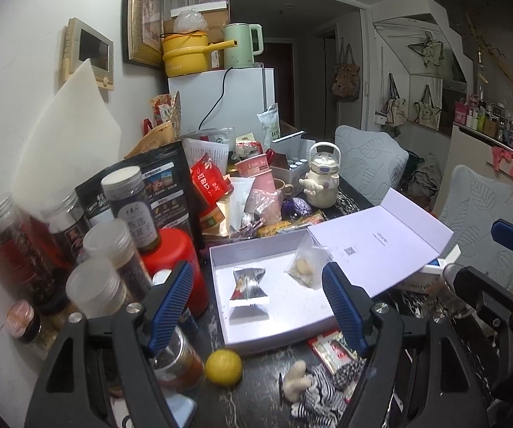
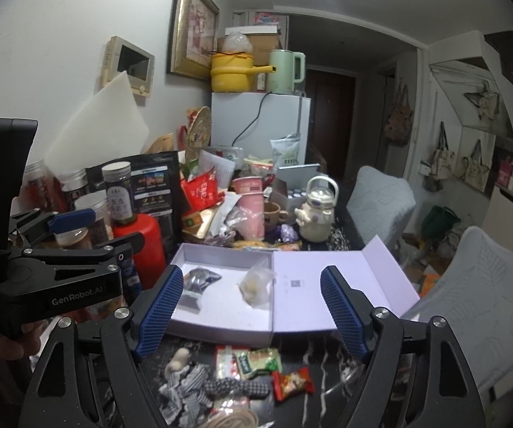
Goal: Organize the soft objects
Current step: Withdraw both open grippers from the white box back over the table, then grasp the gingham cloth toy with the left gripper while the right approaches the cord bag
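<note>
An open white box (image 1: 285, 324) (image 2: 221, 324) lies on the dark table with a silver foil packet (image 1: 248, 287) (image 2: 199, 280) and a clear bag of pale pieces (image 1: 306, 262) (image 2: 254, 285) inside. A striped black-and-white soft toy (image 1: 315, 388) (image 2: 185, 385) lies in front of the box, beside snack packets (image 2: 256, 360) and a red candy (image 2: 292, 381). My left gripper (image 1: 258, 306) is open and empty above the box's near edge. My right gripper (image 2: 249, 312) is open and empty above the box front. The left gripper also shows in the right wrist view (image 2: 96, 228).
Jars and a red canister (image 1: 176, 260) crowd the left side. A lemon (image 1: 223, 367) sits by the box's front corner. A pile of packets, pink cups (image 1: 256, 169) and a cream kettle-shaped bottle (image 1: 322, 178) stand behind the box. Grey chairs (image 2: 484, 296) are at right.
</note>
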